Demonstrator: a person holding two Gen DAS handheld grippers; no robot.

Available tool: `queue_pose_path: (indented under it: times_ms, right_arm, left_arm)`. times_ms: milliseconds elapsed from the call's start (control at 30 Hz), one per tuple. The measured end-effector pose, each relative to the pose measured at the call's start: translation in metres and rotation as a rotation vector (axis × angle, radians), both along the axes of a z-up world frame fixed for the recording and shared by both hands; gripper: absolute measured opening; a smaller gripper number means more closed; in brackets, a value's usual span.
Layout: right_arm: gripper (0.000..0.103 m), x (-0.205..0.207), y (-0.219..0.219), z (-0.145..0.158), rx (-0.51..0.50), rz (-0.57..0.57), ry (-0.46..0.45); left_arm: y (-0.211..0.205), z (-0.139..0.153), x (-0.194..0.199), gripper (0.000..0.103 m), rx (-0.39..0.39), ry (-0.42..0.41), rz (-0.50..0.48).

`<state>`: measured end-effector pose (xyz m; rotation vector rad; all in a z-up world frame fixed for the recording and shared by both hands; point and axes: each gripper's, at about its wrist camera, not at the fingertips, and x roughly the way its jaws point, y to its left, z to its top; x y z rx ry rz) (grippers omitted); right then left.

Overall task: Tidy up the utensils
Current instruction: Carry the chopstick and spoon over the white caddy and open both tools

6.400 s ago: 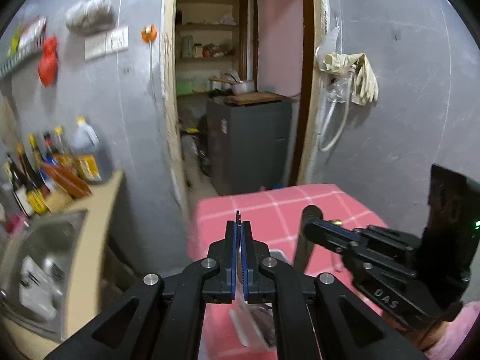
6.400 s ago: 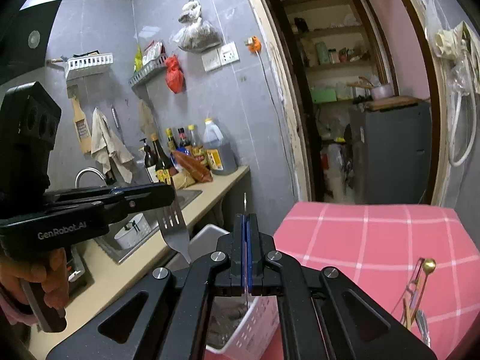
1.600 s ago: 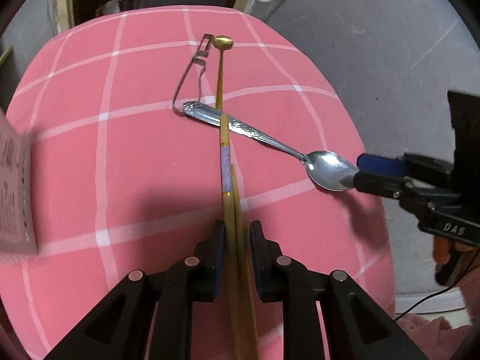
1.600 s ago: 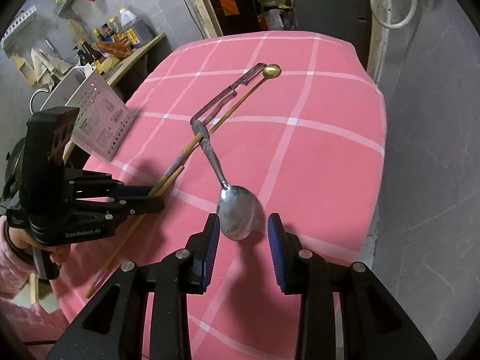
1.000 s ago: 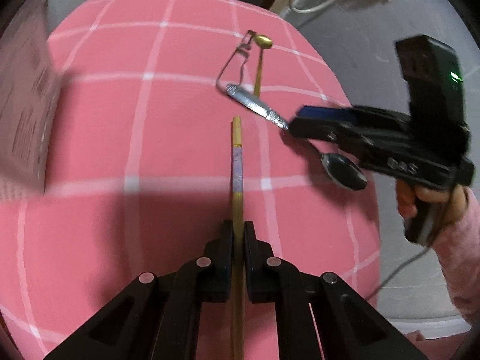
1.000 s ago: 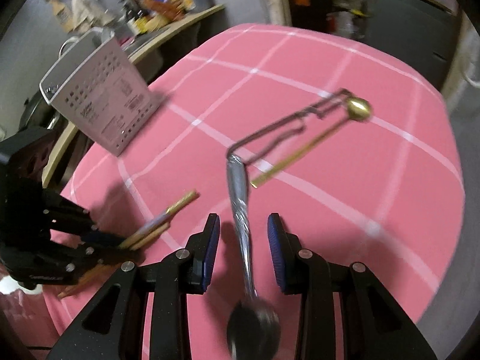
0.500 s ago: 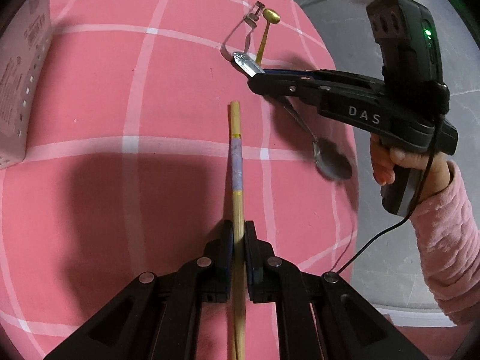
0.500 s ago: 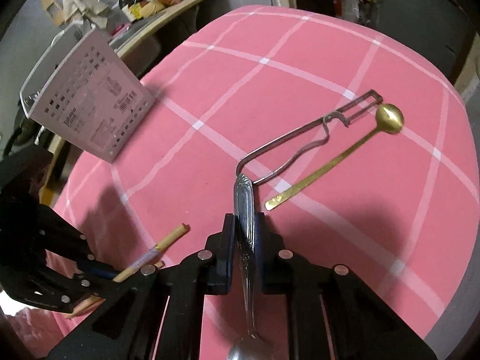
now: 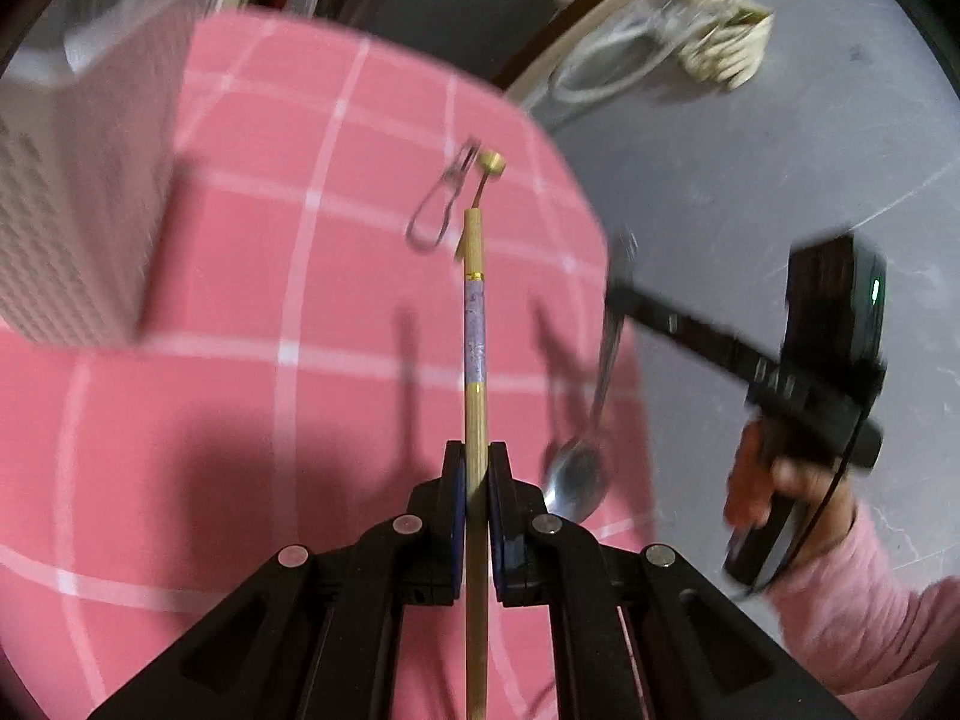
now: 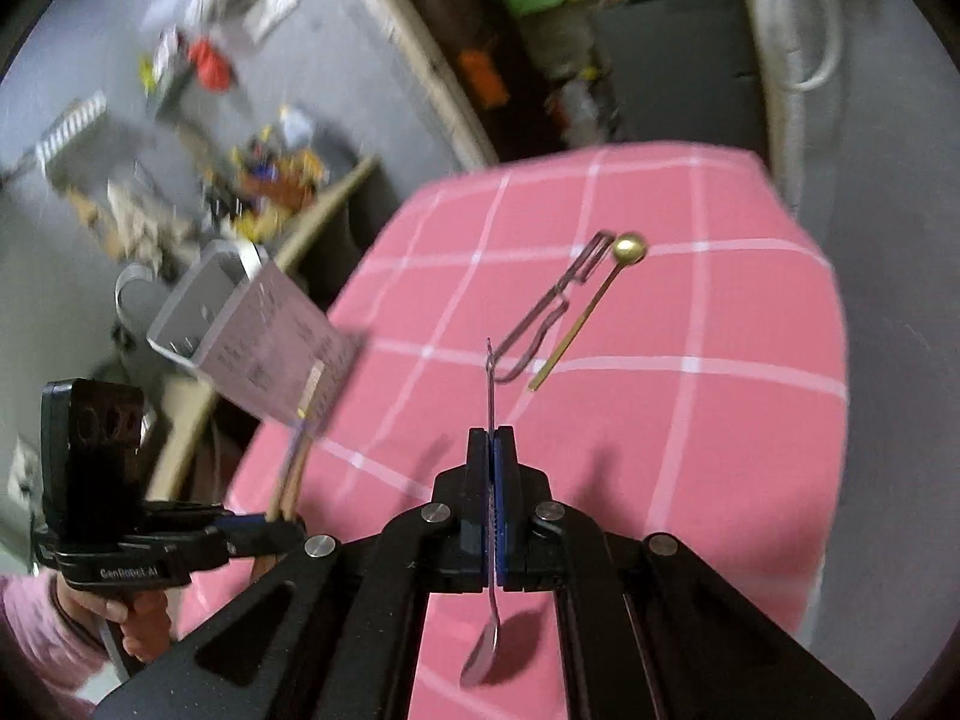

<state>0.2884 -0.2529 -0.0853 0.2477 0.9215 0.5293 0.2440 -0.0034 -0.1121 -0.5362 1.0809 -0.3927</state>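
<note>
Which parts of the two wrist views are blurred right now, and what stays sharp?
Left wrist view: the left claw and its chopsticks are sharp; the white basket, the right claw and its steel spoon smear. Right wrist view: the right claw is crisp, the gold spoon fairly clear; wall clutter and basket are streaked.

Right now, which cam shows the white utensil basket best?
Right wrist: the white utensil basket shows whole, open top and perforated wall visible, though blurred. Left wrist catches only one blurred side wall, cut off at the frame's left edge.
</note>
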Motion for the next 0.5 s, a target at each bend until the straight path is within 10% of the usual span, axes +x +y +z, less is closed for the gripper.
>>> queue_pose_path:
  times_ms: [500]
  right_arm:
    - [0.001, -0.049, 0.060, 0.094, 0.087, -0.141, -0.306]
  left_arm:
    - [0.070, 0.136, -0.008, 0.007, 0.042, -0.426, 0.071]
